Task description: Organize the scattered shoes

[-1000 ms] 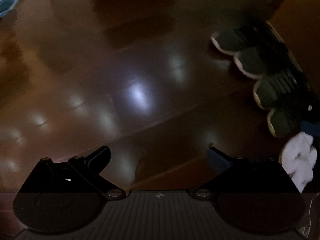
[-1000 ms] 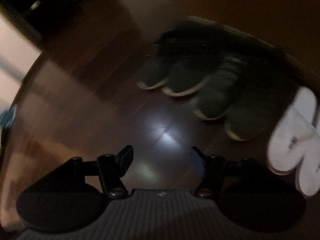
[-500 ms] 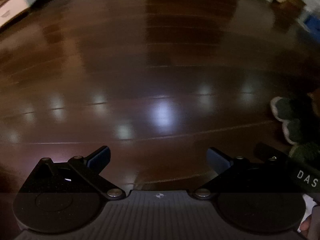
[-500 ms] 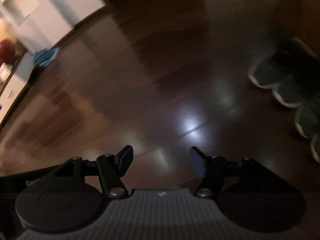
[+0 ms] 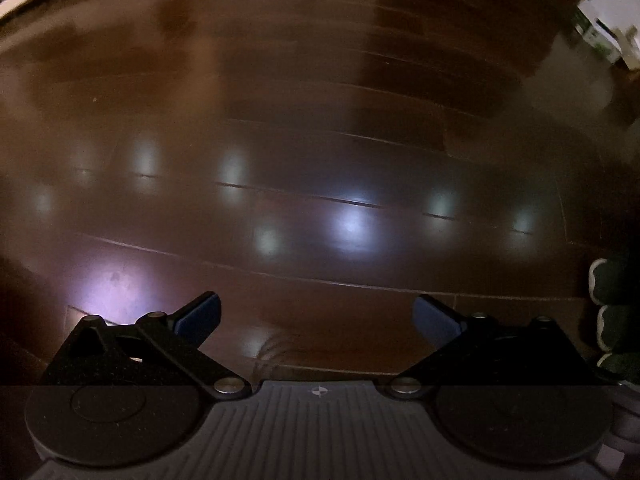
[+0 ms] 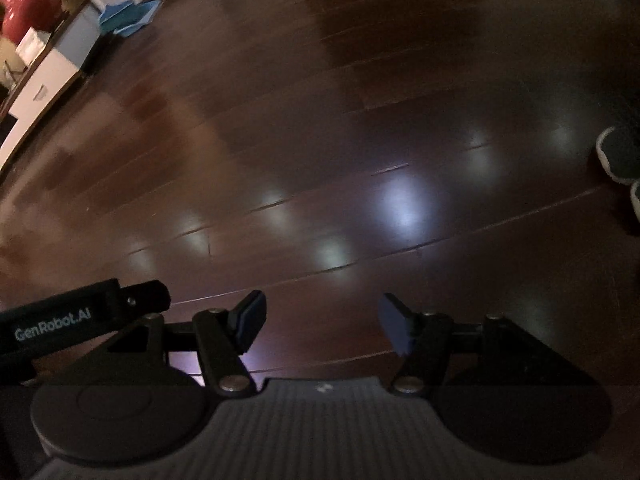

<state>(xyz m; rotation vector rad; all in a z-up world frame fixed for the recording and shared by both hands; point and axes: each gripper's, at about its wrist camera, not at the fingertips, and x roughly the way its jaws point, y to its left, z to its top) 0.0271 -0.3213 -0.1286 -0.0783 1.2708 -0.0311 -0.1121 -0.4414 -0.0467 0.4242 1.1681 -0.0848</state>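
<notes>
Hovering over bare floor (image 5: 320, 140), both tongs, left (image 5: 316, 316) and right (image 6: 322, 320), gape wide and empty, the dark shoes (image 5: 612, 308) side by side at three o'clock; whether more await fetching is unclear.

Under you lies a dark brown, glossy wooden plank floor (image 5: 320, 128), its boards running crosswise and catching several pale patches of reflected light. At your right, at the picture's edge in both views, dark grey shoes with pale soles (image 5: 612, 280) sit on the boards close together, toes pointing inward over the floor. Far off to your left, in the right wrist view, a flat blue object (image 6: 128, 16) lies on the boards beside a white cabinet (image 6: 44, 76).
</notes>
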